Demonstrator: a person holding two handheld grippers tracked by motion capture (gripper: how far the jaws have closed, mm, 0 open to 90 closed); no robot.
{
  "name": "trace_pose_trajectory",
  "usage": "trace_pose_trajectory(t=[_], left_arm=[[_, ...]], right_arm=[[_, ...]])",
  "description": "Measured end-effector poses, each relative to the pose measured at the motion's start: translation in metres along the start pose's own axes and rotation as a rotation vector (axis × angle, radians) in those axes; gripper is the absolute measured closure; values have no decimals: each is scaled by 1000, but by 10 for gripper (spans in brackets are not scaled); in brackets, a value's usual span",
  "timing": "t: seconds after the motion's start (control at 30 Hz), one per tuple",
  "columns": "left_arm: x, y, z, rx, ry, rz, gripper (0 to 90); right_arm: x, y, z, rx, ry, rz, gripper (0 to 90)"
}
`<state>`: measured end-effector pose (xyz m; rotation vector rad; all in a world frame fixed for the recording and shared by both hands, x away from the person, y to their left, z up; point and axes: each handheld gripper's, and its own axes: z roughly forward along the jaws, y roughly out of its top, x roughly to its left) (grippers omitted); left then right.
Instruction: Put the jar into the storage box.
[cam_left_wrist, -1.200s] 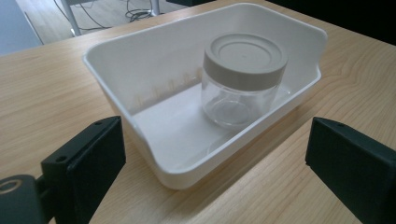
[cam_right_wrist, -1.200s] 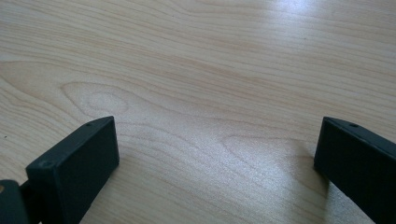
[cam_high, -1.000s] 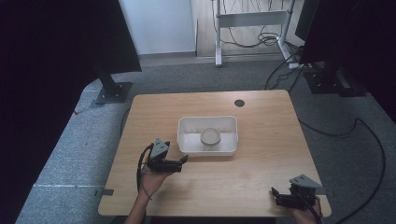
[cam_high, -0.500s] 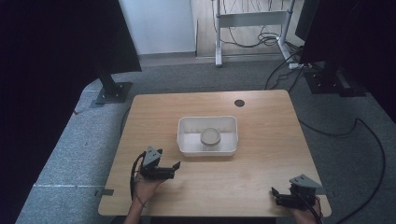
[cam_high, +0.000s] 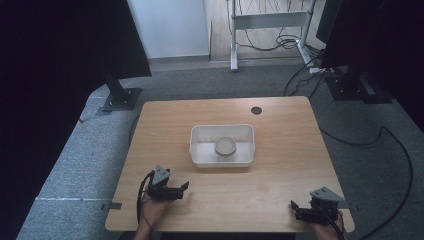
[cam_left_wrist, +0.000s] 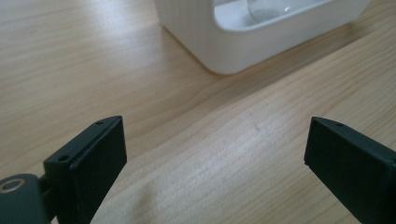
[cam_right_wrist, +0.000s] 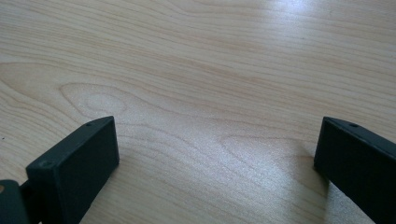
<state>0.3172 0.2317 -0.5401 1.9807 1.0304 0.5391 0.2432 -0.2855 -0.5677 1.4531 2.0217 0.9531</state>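
While both grippers sit low at the near edge of the wooden surface, a white rectangular tub rests mid-surface with a small round pale container inside. Left gripper is near-left of the tub, jaws spread wide and empty, well apart from it. Right gripper is at the near-right corner, jaws also wide, gripping nothing.

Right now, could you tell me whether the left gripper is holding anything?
No, the left gripper is open, with bare table between its jaws.
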Motion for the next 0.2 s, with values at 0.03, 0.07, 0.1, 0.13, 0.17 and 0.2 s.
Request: trace_pose_trajectory(t=[0.03,0.07,0.1,0.13,0.17,0.2], left_arm=[[0,-2,0,4,1,0,55],[1,-3,0,11,3,-1,55],[1,-4,0,17,4,-2,55],[1,-6,0,20,5,-2,55],[1,-7,0,26,7,-2,55],[2,-8,0,29,8,-3,56]], right_arm=[[0,0,0,0,0,0,0],[0,0,0,0,0,0,0],[0,0,0,0,0,0,0],[0,0,0,0,0,0,0],[0,0,0,0,-1,0,0],[0,0,0,0,-1,1,0]])
